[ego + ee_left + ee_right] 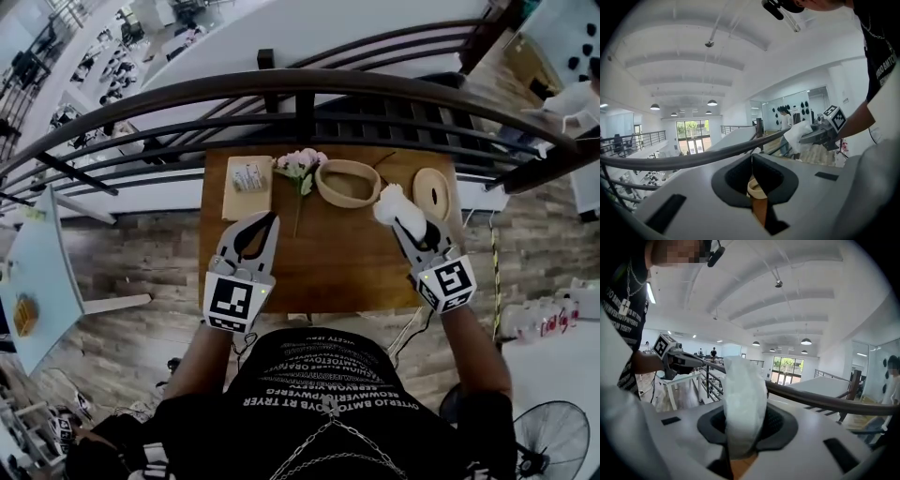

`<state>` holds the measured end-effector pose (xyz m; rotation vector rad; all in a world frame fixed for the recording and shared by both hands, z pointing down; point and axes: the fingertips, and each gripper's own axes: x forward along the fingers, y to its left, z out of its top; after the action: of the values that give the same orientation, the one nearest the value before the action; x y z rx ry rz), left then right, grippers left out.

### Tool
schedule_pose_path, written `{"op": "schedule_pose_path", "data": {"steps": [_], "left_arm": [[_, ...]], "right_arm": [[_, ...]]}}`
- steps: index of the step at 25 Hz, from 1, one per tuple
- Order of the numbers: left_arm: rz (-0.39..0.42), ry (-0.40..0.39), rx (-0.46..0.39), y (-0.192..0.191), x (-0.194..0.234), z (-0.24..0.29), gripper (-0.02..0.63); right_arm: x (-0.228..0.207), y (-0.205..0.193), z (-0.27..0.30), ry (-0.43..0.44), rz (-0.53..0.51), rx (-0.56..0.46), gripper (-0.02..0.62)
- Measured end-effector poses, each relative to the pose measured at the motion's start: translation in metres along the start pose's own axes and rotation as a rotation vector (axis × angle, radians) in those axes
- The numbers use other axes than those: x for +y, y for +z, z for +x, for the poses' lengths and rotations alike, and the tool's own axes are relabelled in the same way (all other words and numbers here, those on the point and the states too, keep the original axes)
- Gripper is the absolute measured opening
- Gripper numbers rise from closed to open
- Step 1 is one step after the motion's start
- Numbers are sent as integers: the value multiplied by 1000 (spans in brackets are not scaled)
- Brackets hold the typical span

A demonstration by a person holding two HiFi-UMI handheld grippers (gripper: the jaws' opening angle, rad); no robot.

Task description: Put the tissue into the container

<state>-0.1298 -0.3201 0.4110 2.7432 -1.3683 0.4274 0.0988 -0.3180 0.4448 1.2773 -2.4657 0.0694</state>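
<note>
A white tissue (392,204) is bunched between the jaws of my right gripper (407,223), which is shut on it above the table's right side. In the right gripper view the tissue (743,399) stands up out of the jaws and hides their tips. An oval wooden container (348,183) lies open at the back of the wooden table (328,262), just left of the tissue. My left gripper (265,223) hovers over the table's left part, its jaws shut on nothing. The left gripper view shows the tissue (798,134) from the side.
A round wooden lid (431,192) lies at the back right. A light tray with a small packet (247,178) sits at the back left, with pink flowers (300,163) beside it. A dark curved railing (300,86) runs just behind the table.
</note>
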Motion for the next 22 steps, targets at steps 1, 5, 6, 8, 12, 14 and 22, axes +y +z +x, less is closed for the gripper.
{"op": "schedule_pose_path", "data": {"steps": [1, 5, 6, 8, 12, 14, 22], "left_arm": [[-2, -1, 4, -1, 1, 6, 29], [-16, 17, 38, -5, 11, 29, 29], [-19, 22, 44, -5, 13, 35, 29], [-25, 26, 49, -4, 15, 48, 29], [-38, 43, 54, -6, 21, 70, 29], [-50, 56, 73, -14, 25, 77, 29], [-83, 99, 155, -48, 32, 89, 29]], "right_arm": [[-5, -7, 10, 1, 6, 13, 117], [-26, -37, 54, 25, 8, 70, 117], [-31, -45, 65, 32, 7, 86, 117], [-41, -61, 86, 44, 12, 116, 117], [-59, -96, 128, 90, 67, 184, 117], [-65, -115, 150, 114, 90, 229, 117], [-69, -204, 220, 168, 76, 417, 117]]}}
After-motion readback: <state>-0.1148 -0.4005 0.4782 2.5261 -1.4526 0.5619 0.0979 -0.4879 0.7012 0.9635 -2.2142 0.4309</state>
